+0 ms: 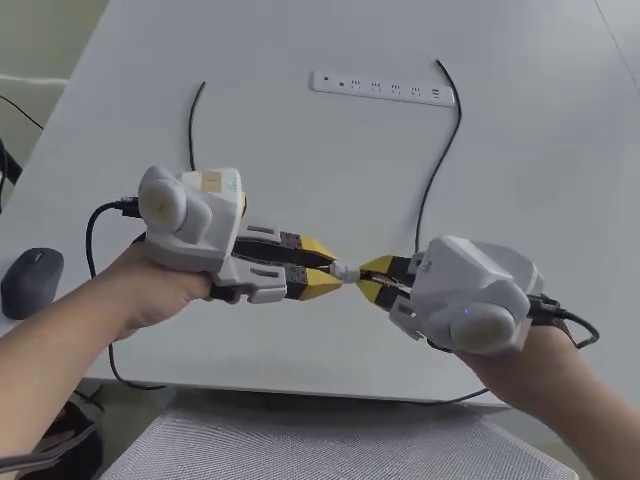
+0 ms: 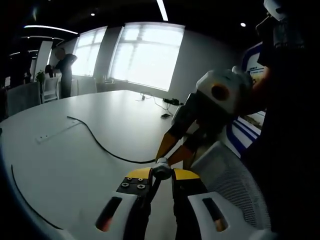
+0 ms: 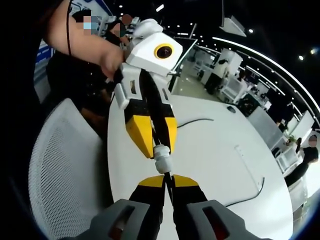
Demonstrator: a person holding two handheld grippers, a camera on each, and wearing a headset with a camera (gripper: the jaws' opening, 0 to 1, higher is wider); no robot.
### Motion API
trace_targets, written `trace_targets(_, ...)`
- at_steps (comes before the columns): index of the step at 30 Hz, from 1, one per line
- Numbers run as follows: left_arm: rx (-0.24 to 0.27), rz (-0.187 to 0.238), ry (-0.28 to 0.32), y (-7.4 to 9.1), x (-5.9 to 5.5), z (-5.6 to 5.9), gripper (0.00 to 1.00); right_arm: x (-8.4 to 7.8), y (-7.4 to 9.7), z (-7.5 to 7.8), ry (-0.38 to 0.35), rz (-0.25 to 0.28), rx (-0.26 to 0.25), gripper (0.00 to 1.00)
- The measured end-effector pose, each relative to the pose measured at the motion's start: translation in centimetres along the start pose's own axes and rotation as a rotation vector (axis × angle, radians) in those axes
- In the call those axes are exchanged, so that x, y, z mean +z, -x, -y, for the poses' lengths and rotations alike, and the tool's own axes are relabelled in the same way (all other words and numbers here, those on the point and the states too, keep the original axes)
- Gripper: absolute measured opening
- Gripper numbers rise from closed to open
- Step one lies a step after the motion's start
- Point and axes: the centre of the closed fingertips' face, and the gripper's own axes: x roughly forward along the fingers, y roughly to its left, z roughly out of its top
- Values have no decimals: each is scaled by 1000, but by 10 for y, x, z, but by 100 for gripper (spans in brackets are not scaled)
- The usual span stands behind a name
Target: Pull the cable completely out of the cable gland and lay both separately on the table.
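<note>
A small white cable gland point(image 1: 347, 271) hangs between my two grippers, above the table's front edge. My left gripper point(image 1: 328, 277) comes in from the left and is shut on the gland point(image 2: 161, 168). Facing it, my right gripper point(image 1: 368, 278) is shut on the thin black cable point(image 3: 168, 182) right where it leaves the gland point(image 3: 163, 162). Behind the right gripper the cable point(image 1: 440, 170) trails over the white table toward the back. In the right gripper view the left gripper point(image 3: 159, 150) pinches the gland just ahead of my right gripper point(image 3: 168, 181).
A white power strip point(image 1: 385, 88) lies at the back of the table point(image 1: 300, 180). A short loose black cable point(image 1: 192, 120) lies at the back left. A grey mouse point(image 1: 30, 280) sits at the left edge. A mesh chair seat point(image 1: 300, 445) is below the front edge.
</note>
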Motion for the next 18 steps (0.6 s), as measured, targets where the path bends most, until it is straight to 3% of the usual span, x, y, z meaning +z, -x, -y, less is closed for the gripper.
trace_targets(13, 19, 13, 3, 2, 3, -2, 15, -11, 3, 8, -71, -11, -6, 0)
trace_targets(18, 29, 27, 6, 3, 5, -3, 15, -19, 5, 17, -146, -7, -21, 0)
